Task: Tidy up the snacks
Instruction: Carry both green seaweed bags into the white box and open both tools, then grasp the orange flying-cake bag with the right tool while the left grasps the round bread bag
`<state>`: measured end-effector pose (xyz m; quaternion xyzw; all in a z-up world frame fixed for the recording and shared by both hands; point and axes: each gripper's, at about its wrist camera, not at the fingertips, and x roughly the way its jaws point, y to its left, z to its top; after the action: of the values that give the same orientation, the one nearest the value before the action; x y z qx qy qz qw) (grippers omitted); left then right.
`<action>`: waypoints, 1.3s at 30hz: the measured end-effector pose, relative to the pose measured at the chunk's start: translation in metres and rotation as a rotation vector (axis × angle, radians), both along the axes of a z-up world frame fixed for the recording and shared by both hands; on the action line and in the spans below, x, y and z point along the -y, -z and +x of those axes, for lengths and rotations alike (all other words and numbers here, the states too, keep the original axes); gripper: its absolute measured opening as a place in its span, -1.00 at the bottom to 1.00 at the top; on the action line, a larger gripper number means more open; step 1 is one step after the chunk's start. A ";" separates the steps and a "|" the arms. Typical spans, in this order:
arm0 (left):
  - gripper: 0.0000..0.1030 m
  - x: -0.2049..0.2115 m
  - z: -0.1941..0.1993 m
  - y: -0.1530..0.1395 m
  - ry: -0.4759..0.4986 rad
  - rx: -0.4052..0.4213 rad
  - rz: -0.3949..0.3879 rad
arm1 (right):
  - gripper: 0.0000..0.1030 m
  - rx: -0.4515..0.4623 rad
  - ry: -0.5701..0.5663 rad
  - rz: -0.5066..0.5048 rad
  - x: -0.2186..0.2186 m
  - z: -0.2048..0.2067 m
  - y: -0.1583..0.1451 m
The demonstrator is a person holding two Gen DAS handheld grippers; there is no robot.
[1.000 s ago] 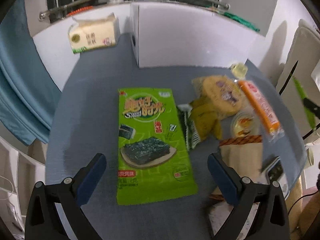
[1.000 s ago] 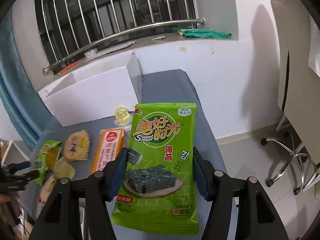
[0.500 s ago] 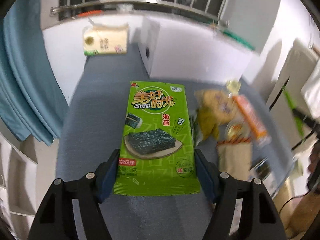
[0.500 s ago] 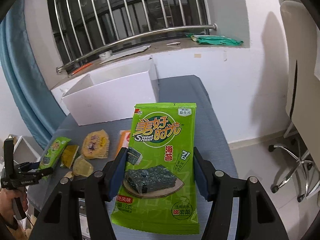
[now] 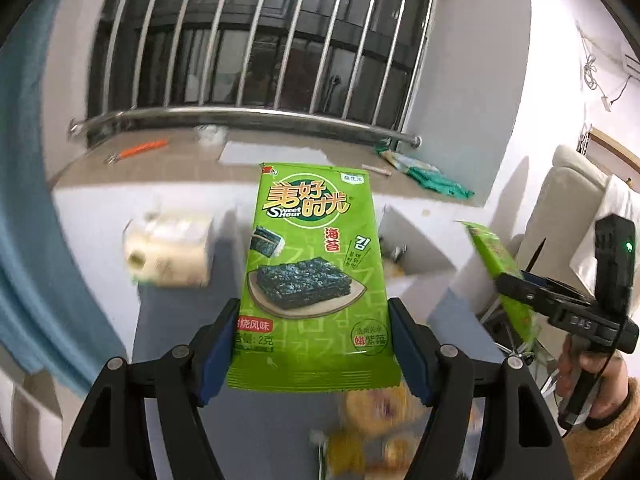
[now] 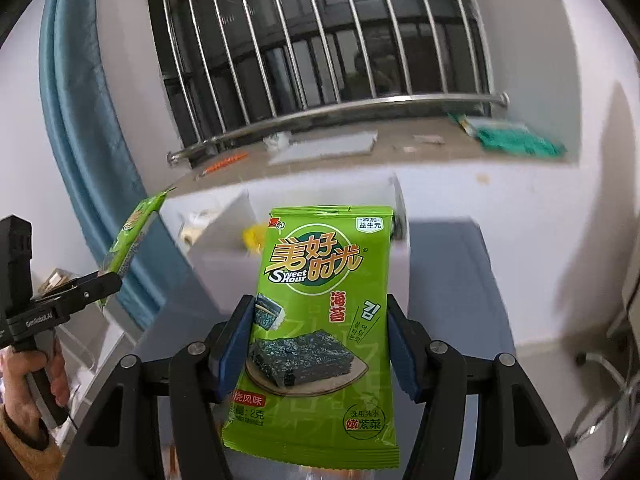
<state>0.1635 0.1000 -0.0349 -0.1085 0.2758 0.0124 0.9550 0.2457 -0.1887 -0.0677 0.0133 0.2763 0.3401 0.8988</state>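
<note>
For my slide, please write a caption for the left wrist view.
Left tongs lift a green seaweed packet above the grey table, facing the barred window.

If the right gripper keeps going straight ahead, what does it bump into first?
Probably the white box. The right gripper, holding a seaweed packet, points toward its near wall, though depth is hard to judge.

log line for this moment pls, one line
left gripper: shut on seaweed packet | right gripper: shut on second seaweed packet | both lifted | white box ahead
</note>
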 end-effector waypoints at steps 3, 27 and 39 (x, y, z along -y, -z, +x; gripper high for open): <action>0.46 -0.002 0.046 -0.013 0.000 -0.020 0.057 | 0.28 -0.015 -0.010 -0.015 -0.028 0.043 -0.016; 1.00 -0.005 0.113 -0.006 -0.059 -0.152 0.165 | 1.00 0.022 -0.002 -0.066 -0.075 0.128 -0.048; 1.00 0.042 0.012 -0.033 0.014 -0.027 0.203 | 1.00 0.126 -0.061 -0.046 -0.029 0.041 -0.061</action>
<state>0.1758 0.0579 -0.0020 -0.0091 0.2867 0.0349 0.9574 0.2870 -0.1598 -0.0063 -0.0370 0.2271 0.3610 0.9037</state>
